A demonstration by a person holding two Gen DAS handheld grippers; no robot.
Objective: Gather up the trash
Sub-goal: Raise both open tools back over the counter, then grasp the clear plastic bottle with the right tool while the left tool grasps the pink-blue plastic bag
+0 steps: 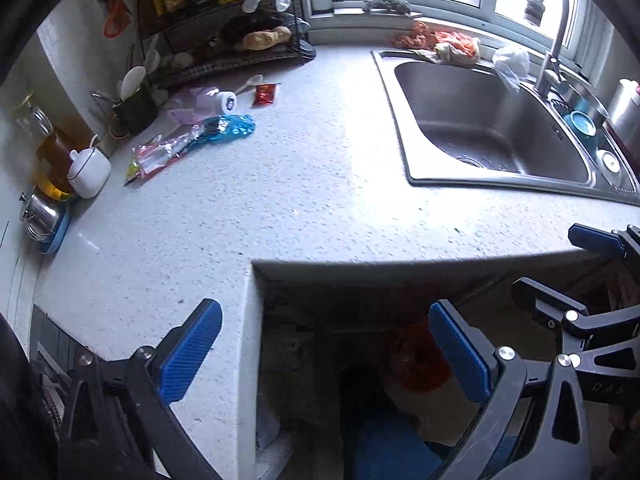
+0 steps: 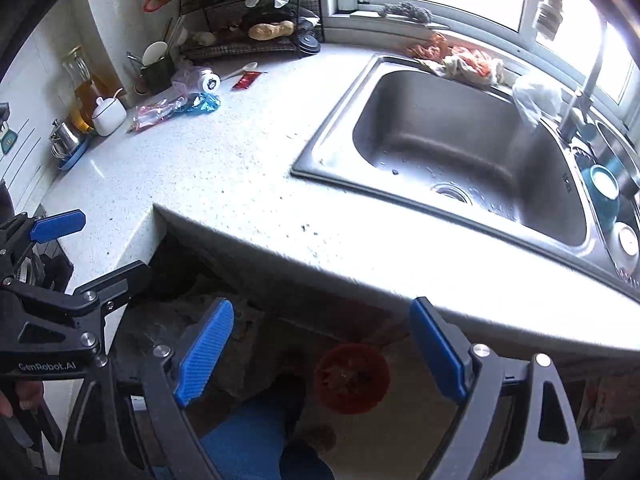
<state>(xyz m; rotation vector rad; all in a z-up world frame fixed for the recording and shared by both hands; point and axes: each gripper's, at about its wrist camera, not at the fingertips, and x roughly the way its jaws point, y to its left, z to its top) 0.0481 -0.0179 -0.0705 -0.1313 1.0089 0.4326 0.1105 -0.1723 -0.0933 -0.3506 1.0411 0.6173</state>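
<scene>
Trash lies at the far left of the speckled countertop: a blue crumpled wrapper, a shiny pink foil wrapper, a small white bottle on a pink bag, and a red sauce packet. They also show in the right wrist view: the blue wrapper, the foil wrapper and the red packet. A red bin stands on the floor below the counter. My left gripper is open and empty at the counter's front edge. My right gripper is open and empty above the bin.
A steel sink fills the right side, with a faucet, rags and a plastic bag behind it. A wire rack, utensil cup, white sugar pot and kettle line the left wall.
</scene>
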